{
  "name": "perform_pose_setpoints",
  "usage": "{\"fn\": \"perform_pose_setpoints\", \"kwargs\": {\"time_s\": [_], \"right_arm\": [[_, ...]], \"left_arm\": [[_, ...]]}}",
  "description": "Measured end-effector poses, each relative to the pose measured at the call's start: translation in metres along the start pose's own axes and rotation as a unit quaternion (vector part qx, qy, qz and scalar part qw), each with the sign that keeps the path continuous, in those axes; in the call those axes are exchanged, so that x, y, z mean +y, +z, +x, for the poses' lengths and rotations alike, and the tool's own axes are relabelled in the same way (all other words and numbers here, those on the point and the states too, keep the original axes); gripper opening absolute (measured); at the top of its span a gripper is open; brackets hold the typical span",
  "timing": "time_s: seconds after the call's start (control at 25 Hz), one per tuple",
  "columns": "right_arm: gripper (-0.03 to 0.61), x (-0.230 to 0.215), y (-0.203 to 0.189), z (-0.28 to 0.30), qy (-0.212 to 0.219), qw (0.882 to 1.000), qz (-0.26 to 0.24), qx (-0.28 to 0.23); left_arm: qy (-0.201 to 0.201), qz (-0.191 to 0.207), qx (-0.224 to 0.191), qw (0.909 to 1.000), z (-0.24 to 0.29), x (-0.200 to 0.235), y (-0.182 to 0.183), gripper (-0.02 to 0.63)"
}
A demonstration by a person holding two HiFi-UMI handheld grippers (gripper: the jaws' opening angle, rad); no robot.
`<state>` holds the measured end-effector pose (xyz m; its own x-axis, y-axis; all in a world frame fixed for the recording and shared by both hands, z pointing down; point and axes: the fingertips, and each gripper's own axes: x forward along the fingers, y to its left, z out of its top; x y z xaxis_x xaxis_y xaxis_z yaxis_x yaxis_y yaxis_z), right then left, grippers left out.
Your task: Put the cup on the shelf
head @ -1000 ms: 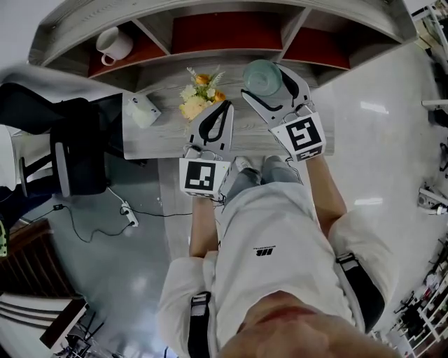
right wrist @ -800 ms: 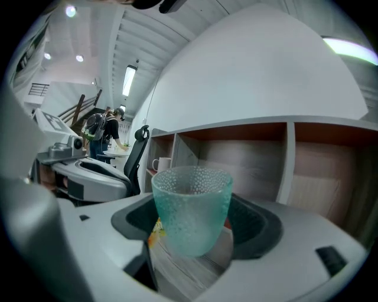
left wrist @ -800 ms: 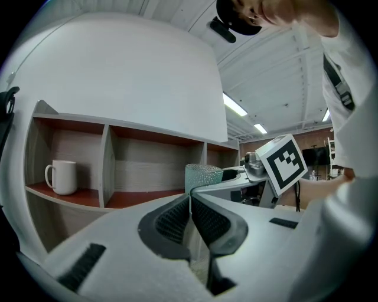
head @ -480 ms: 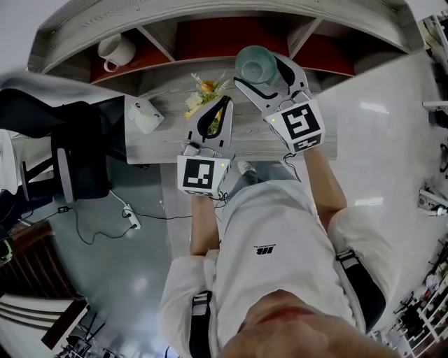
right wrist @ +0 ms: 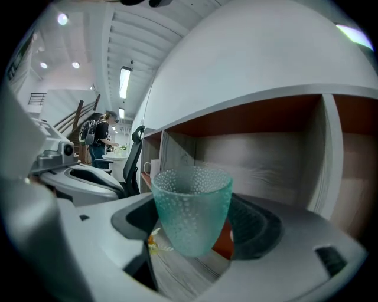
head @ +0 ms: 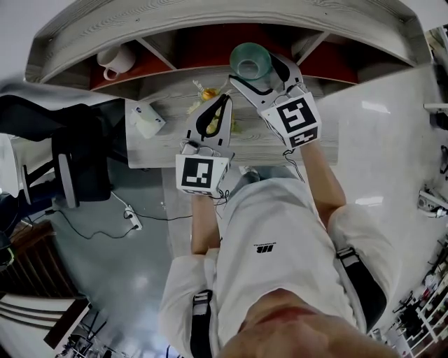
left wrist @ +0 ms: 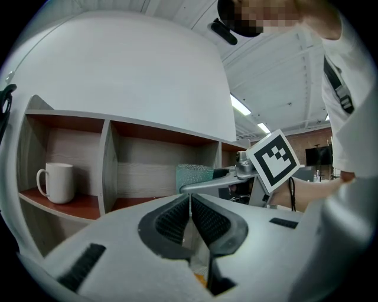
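Since a second ago, your right gripper (head: pixel 255 70) has carried the cup (head: pixel 250 61) forward off the surface (head: pixel 168 136), and it now sits at the mouth of the middle compartment of the shelf (head: pixel 210 17). The left gripper (head: pixel 215 112) has barely shifted.

The right gripper view shows the jaws pressed against both sides of the teal dimpled cup (right wrist: pixel 192 206), which is upright and clear of the surface, with the red shelf floor just behind and below it. Your left gripper's jaws are together with nothing between them, and it hovers over the flowers (head: pixel 208 92).

The hazards from here:
- The shelf's top board hangs low over the opening. If you lift as you push in, the cup's rim or the gripper could likely strike it.
- The grip is on a rounded, tapering wall, so a knock could tilt the cup or squeeze it out.
- Letting go before the base is down on the shelf floor could tip it back out.
- Drifting right brings you against the divider (right wrist: pixel 328 153).

The white mug (head: pixel 115 59) in the left compartment is well apart.
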<state>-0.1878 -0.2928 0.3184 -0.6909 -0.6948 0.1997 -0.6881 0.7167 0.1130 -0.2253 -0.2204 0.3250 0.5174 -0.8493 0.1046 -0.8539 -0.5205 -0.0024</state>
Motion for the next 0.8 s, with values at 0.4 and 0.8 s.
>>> {"fn": "perform_pose_setpoints", "kwargs": {"time_s": [0.4, 0.8], "right_arm": [[0.359, -0.009, -0.004, 0.024, 0.003, 1.000, 0.021, 0.015], [0.359, -0.015, -0.016, 0.042, 0.007, 0.999, 0.039, 0.026]], "left_arm": [[-0.003, 0.001, 0.002, 1.0000, 0.014, 0.016, 0.002, 0.034], [0.000, -0.005, 0.007, 1.0000, 0.023, 0.028, -0.002, 0.035]]}}
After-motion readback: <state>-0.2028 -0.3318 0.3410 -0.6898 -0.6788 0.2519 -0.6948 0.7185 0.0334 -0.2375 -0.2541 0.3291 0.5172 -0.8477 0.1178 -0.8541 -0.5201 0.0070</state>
